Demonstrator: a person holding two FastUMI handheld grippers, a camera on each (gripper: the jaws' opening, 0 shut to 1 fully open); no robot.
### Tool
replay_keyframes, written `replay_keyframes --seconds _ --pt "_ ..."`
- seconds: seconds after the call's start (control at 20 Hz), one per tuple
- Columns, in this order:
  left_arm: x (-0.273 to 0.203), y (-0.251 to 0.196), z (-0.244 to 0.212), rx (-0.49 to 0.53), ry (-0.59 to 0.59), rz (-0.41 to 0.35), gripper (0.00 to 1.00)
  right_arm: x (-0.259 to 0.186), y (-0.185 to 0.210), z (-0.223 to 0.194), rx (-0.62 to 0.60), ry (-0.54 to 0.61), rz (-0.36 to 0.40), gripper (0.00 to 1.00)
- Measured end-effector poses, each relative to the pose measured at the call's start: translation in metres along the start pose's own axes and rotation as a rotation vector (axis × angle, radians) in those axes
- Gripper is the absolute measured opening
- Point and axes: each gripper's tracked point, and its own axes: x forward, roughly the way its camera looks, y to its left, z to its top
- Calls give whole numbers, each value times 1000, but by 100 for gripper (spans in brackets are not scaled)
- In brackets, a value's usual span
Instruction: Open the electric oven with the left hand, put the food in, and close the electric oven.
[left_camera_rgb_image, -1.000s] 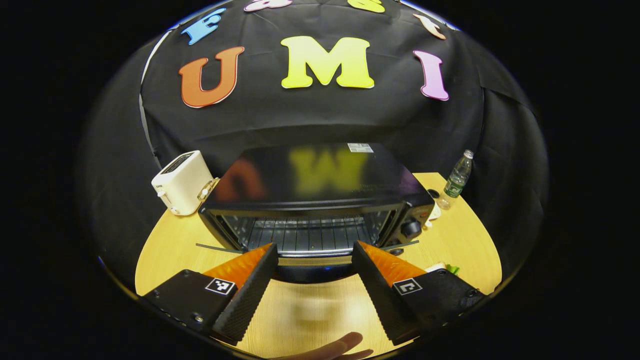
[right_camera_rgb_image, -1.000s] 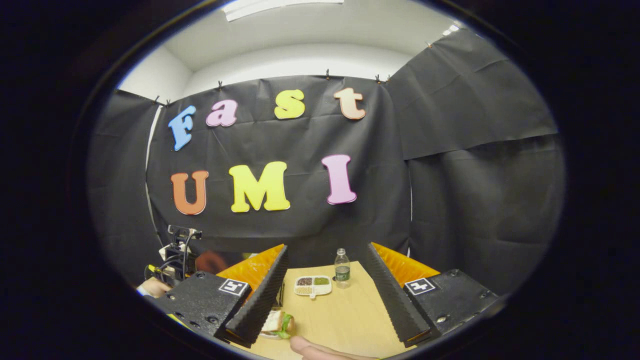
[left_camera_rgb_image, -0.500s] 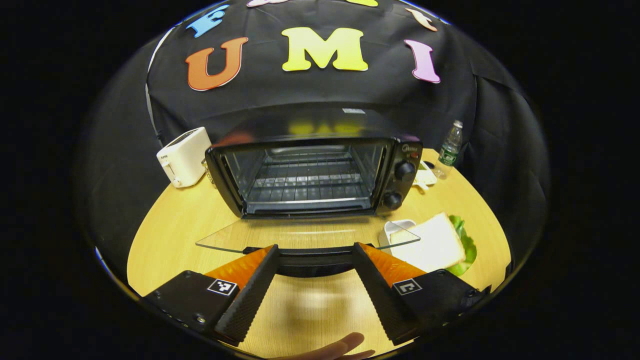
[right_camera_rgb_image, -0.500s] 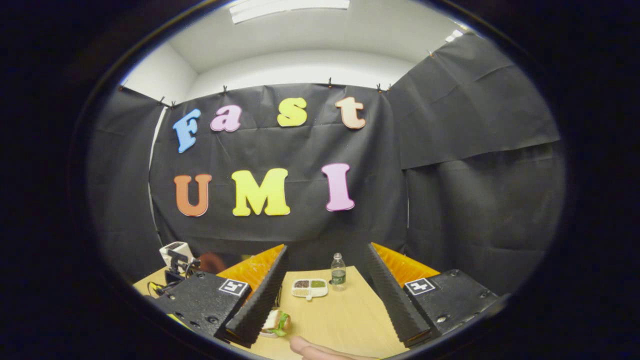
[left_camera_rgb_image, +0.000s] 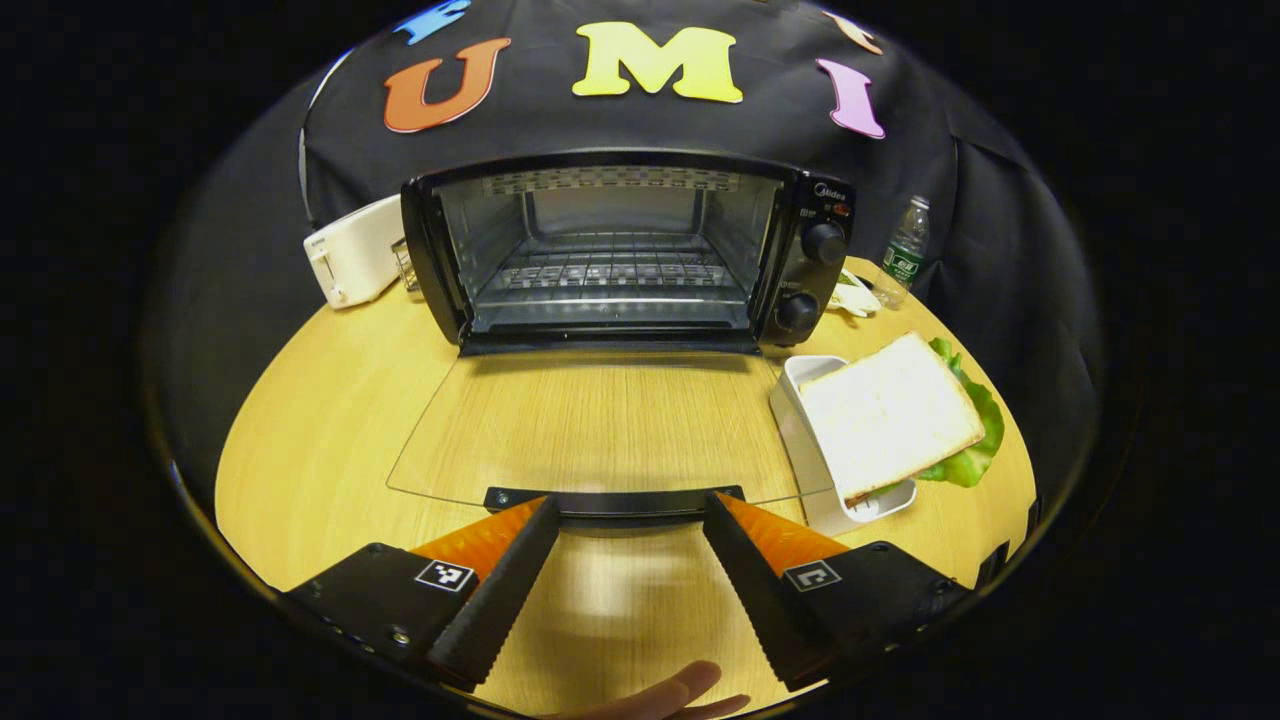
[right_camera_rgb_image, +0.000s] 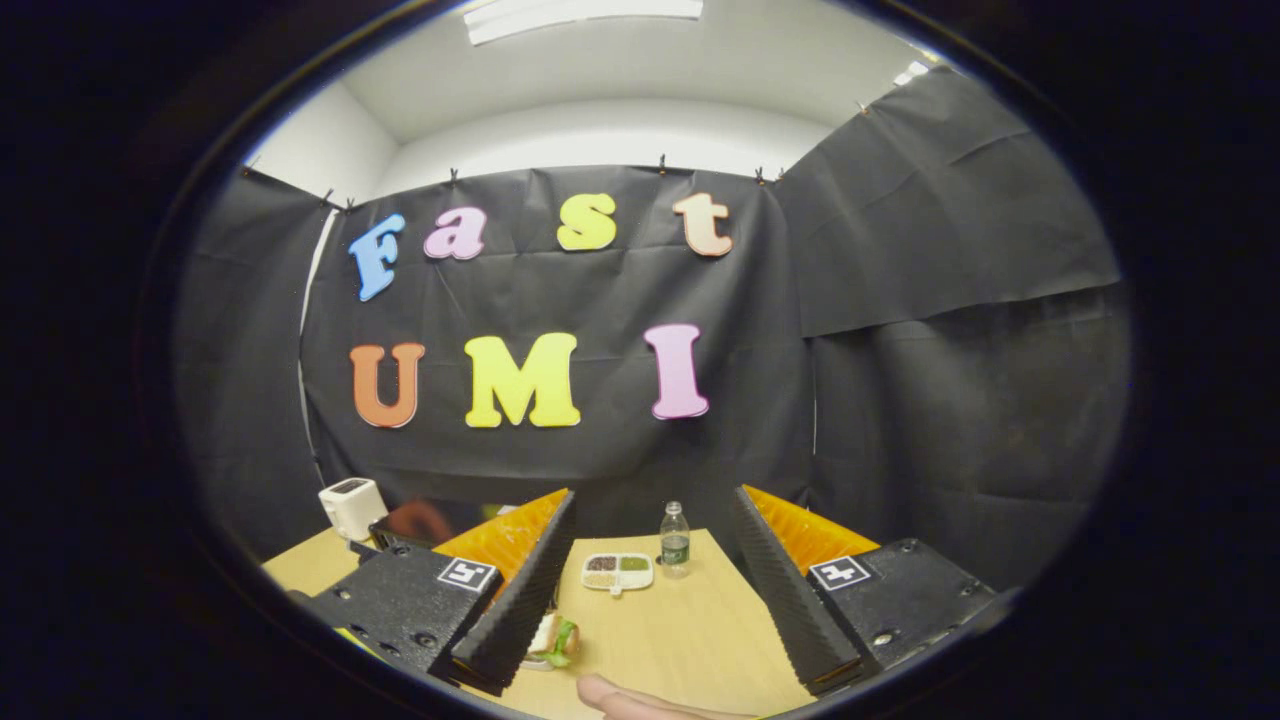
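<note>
Oven (left_camera_rgb_image: 620, 250): door (left_camera_rgb_image: 600, 425) down flat; left gripper (left_camera_rgb_image: 625, 530) (jaws apart) at handle (left_camera_rgb_image: 615, 500); right gripper (right_camera_rgb_image: 650, 580) jaws apart; sandwich (left_camera_rgb_image: 890, 415) beside.

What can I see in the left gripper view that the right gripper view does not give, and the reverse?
Left gripper view: the oven's rack, its glass door lying flat, the door handle at the open left gripper. Right gripper view: the ceiling light. Both: toaster, bottle, sandwich, table.

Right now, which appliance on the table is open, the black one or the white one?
The black oven: its glass door lies folded flat; the white toaster stands beside it.
</note>
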Motion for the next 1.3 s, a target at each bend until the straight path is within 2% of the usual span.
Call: replay_keyframes --seconds 0.05,0.1,0.15,0.35,0.4,0.45,0.6,0.9,1.15,1.2,1.3 --pt "0 1 -2 4 -6 10 96 2 0 -2 -2 2 -2 99" --pt "0 -1 -2 12 -23 13 100 3 0 -2 -2 5 -3 99" --pt "1 -3 -3 20 -32 15 95 3 1 -5 -3 8 -3 99" --pt "0 -3 0 12 -76 14 96 3 4 -11 -6 20 1 99" --pt "-2 -3 4 10 -90 9 82 4 4 -11 -2 23 4 99" --pt "-3 -3 5 6 -99 4 94 4 5 -12 0 27 6 99" --pt "-20 -1 16 -23 -133 -13 94 6 3 -11 -3 23 -1 99" --pt "-105 -1 91 -16 -357 -31 93 16 -2 -23 -3 47 -6 99" --pt "-185 3 148 6 -552 -22 93 38 -2 -49 22 119 0 99" --pt "-201 5 157 10 -588 -10 93 43 0 -57 26 138 10 90" --pt "-229 7 172 19 -663 2 92 56 2 -71 36 174 25 90"
